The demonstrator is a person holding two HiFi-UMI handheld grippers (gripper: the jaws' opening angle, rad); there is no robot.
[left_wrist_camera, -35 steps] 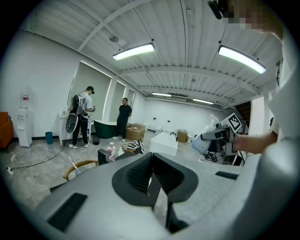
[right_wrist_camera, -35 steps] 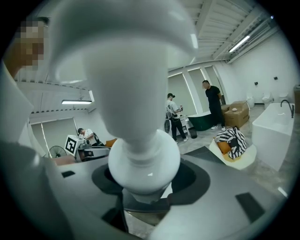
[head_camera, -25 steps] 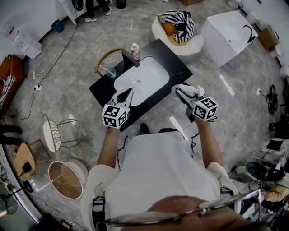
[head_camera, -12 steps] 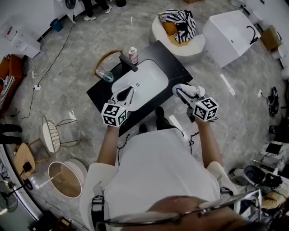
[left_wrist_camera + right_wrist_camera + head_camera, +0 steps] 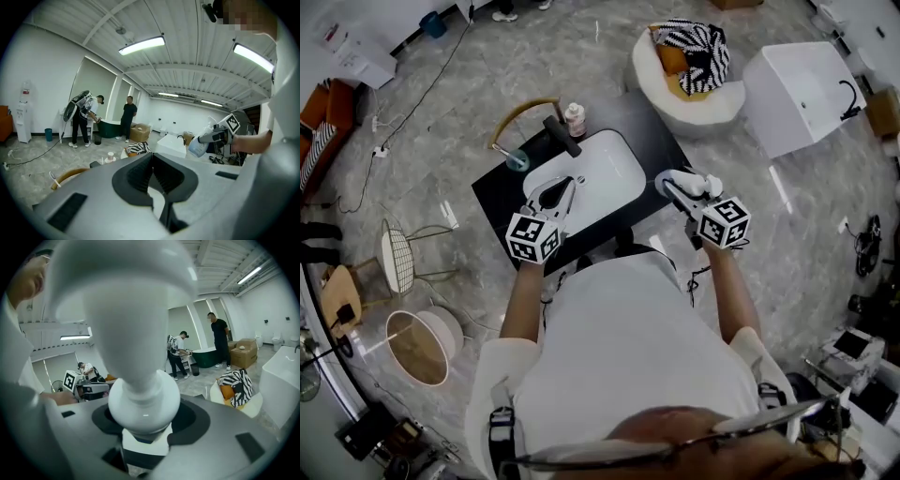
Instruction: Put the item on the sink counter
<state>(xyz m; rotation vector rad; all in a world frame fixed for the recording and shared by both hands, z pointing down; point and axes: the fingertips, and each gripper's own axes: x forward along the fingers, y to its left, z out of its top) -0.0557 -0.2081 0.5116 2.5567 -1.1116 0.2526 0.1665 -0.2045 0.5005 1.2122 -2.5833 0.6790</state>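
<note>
Since the earlier frame the black worktop (image 5: 502, 192) is drawing in under the person: its right corner is now lying just beside the right gripper (image 5: 680, 190), and the shoes that were showing below its near edge are no longer showing. That gripper's jaws are grasping a white bottle (image 5: 143, 401), whose rounded upper part is filling the right gripper view. It is probably a spray bottle, though the wide lens is making that hard to confirm. The bottle is hanging in the air by the worktop's corner and resting on nothing, so the whole placing step is remaining. The left gripper (image 5: 565, 187) is hovering over the near rim of the white basin (image 5: 605, 164), its jaws pressing together on nothing. Bare black surface right of the basin is looking like the easiest landing spot. A black faucet (image 5: 560, 134), a small pinkish bottle (image 5: 575, 118) and a teal cup (image 5: 517, 160) are standing at the far left, well apart from that spot; only the open basin is lying near enough to catch a careless drop
</note>
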